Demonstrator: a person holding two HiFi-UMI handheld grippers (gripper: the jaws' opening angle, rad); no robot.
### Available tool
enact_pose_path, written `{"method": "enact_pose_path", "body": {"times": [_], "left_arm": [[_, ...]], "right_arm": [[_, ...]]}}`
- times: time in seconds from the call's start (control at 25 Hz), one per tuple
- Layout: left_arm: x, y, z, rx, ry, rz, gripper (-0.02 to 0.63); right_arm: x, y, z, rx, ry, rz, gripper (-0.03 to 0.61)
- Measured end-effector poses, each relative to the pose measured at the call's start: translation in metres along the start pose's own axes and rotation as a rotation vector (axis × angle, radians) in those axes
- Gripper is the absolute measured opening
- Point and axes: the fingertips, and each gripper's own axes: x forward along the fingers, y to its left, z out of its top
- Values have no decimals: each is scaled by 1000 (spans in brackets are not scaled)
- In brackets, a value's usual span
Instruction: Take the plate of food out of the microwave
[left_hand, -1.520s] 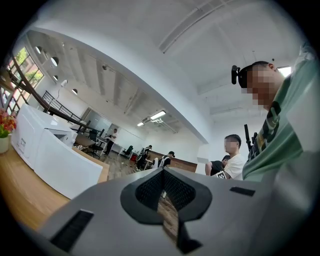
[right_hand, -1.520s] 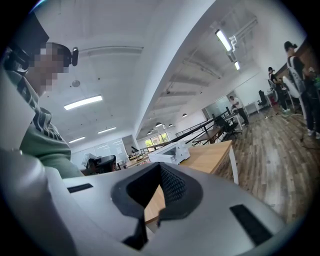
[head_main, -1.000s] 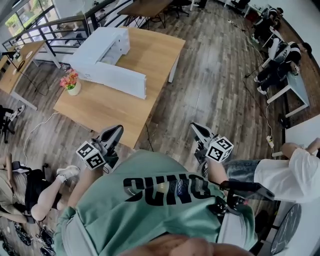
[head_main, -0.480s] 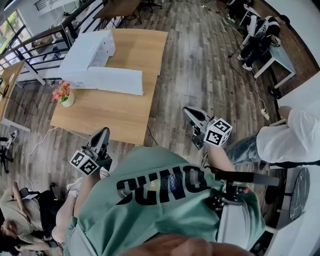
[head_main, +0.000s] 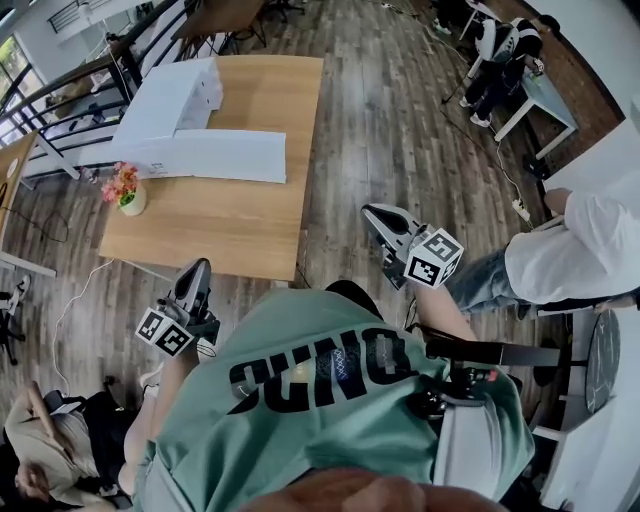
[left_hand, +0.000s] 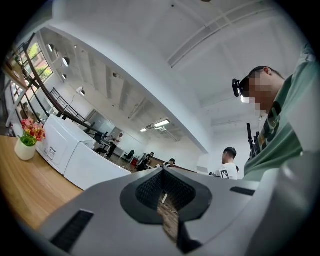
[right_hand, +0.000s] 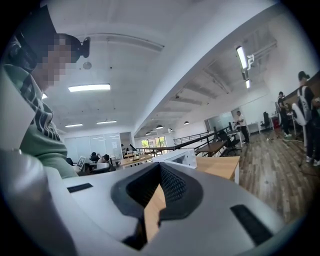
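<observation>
A white microwave (head_main: 165, 105) stands at the far left of a wooden table (head_main: 260, 230), its white door (head_main: 215, 157) hanging open toward me. No plate of food shows in any view. My left gripper (head_main: 198, 268) is shut and empty, held short of the table's near edge. My right gripper (head_main: 372, 215) is shut too, over the floor off the table's right corner. The left gripper view (left_hand: 162, 172) shows the microwave (left_hand: 60, 145) beyond the closed jaws. The right gripper view (right_hand: 160, 167) has the microwave (right_hand: 175, 157) far ahead.
A vase of flowers (head_main: 125, 192) sits on the table's left edge. A person in a white shirt (head_main: 580, 255) stands close at my right. Another person (head_main: 40, 450) sits at lower left. A railing (head_main: 60, 90) runs behind the microwave, with more desks and seated people at the back right.
The table and microwave have shifted in the head view as I moved across the floor. My left gripper has drifted left and lower in view; the right one has risen slightly.
</observation>
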Motion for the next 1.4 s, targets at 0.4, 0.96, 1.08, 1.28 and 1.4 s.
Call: {"method": "enact_pose_path", "body": {"times": [0.4, 0.96, 1.08, 1.28, 1.4], "left_arm": [[10, 1, -10, -39, 1, -52, 2], [72, -21, -52, -66, 69, -129, 2], [93, -36, -66, -66, 91, -124, 2], [158, -77, -98, -25, 141, -145, 2], [220, -117, -120, -36, 130, -175, 2]], "right_arm": [[-15, 8, 1, -22, 33, -27, 6], [-60, -31, -2, -8, 75, -96, 6], [-78, -51, -6, 4, 63, -92, 6], [-132, -96, -8, 5, 36, -57, 6], [-191, -128, -16, 15, 60, -65, 6]]}}
